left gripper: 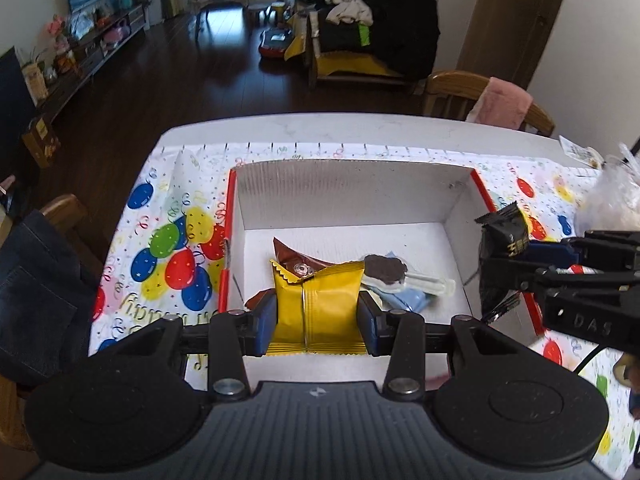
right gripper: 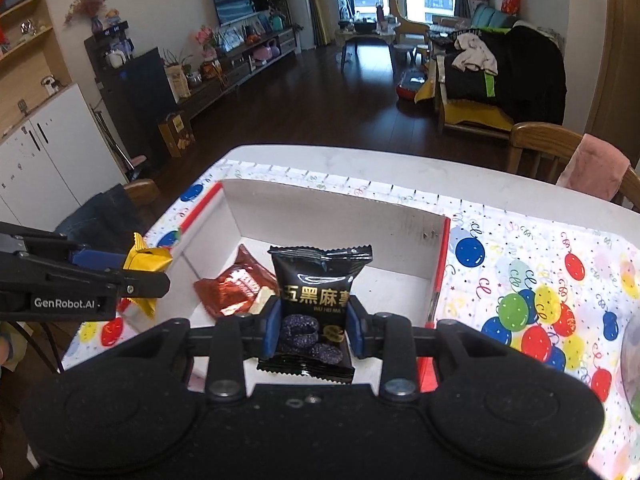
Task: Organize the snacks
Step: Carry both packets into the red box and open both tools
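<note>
My left gripper (left gripper: 318, 316) is shut on a yellow snack packet (left gripper: 316, 300) and holds it over the near part of a white cardboard box with red edges (left gripper: 352, 188). In the box lie a brown wrapper (left gripper: 296, 258), a chocolate ice-cream-shaped sweet (left gripper: 386, 270) and a light blue packet (left gripper: 408, 300). My right gripper (right gripper: 312, 326) is shut on a black snack packet with gold characters (right gripper: 316, 288), above the box's near right side (right gripper: 332, 212). The right gripper also shows in the left wrist view (left gripper: 504, 258), and the left gripper with the yellow packet in the right wrist view (right gripper: 146, 268).
The box stands on a balloon-print cloth (left gripper: 168, 248) on a white table (left gripper: 360, 128). A clear plastic bag (left gripper: 612, 200) lies at the table's right. Wooden chairs stand at the far right (left gripper: 460, 84) and at the left with jeans draped over (left gripper: 36, 280).
</note>
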Tool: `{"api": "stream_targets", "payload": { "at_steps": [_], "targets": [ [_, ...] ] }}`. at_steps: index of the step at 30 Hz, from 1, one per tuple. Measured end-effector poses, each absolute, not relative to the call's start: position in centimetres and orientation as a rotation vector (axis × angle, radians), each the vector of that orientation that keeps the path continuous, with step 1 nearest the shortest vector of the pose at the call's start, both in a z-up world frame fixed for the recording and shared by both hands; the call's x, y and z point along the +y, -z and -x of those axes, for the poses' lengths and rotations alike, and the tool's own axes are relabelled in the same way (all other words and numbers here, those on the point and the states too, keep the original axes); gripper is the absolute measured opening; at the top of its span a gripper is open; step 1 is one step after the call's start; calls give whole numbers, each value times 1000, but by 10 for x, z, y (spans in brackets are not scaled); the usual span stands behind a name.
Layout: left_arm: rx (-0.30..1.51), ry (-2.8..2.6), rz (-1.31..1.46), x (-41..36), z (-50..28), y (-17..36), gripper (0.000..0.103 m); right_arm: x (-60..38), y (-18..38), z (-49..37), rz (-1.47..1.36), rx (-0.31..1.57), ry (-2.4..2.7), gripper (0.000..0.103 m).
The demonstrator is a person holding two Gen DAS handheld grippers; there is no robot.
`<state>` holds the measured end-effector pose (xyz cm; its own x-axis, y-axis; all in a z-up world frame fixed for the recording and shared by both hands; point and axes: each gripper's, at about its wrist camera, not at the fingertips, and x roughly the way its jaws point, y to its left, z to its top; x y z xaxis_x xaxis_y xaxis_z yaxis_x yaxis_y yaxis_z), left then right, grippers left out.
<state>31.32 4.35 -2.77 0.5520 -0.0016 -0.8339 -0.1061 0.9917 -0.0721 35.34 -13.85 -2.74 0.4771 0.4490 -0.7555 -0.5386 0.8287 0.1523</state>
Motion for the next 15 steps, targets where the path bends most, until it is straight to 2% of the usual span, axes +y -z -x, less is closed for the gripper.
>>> {"api": "stream_targets", "payload": {
  "at_steps": [15],
  "targets": [
    [1141,-105,131,40,-374,74,41,-109,80,-418,172,1043,-565,32]
  ]
}}
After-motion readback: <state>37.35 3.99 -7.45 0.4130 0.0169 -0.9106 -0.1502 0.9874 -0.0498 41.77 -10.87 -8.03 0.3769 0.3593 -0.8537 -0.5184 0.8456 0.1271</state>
